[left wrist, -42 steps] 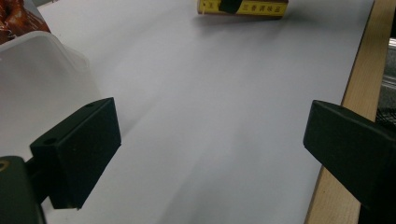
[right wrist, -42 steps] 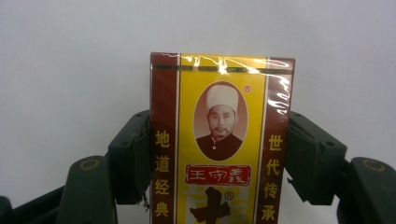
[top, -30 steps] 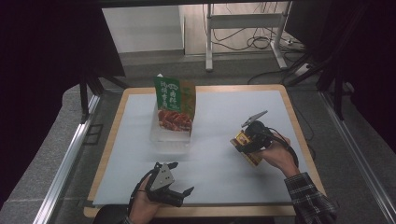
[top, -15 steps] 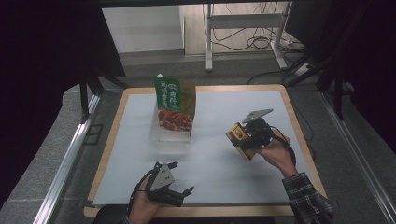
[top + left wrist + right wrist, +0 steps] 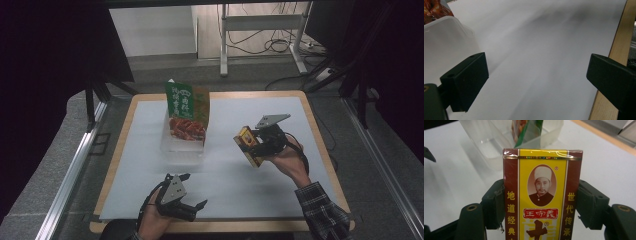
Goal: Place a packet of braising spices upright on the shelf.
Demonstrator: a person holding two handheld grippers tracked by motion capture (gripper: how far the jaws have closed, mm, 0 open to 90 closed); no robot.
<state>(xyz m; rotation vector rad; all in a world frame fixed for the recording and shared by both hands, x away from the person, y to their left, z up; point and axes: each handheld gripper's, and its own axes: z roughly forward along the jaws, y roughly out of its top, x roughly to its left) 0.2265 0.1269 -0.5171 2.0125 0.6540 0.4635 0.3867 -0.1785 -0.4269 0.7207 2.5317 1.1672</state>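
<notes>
White table, yellow box "王守義".

Box yellow, maroon side bands; bag green, red; table mat white.

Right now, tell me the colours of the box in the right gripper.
Yellow box with dark red side bands, clearest in the right gripper view.
</notes>
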